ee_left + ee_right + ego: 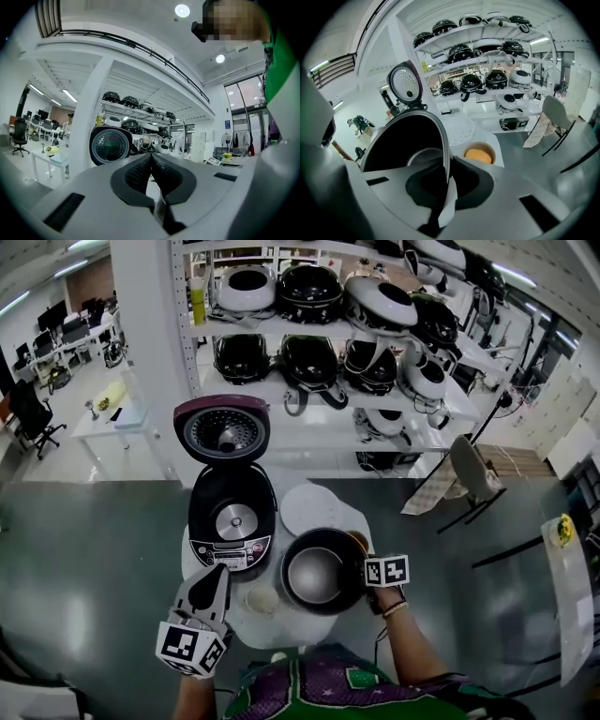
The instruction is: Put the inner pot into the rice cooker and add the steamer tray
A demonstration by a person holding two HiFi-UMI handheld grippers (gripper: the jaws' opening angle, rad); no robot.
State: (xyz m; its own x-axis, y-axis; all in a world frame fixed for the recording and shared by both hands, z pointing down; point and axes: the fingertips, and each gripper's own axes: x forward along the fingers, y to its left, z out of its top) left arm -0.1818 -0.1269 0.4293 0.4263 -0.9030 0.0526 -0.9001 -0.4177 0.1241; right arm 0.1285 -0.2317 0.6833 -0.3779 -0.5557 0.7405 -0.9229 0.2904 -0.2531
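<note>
Here we gripped the black round metal inner pot point(323, 570) by its right rim with the right tongs point(366, 583), clamped on the thin wall. The pot was just right of the open black rice cooker point(232, 512), with the white perforated steamer tray point(314, 510) just beyond it on the white round bench point(281, 629). Our left tongs point(217, 576) were pressed together, empty.
</note>
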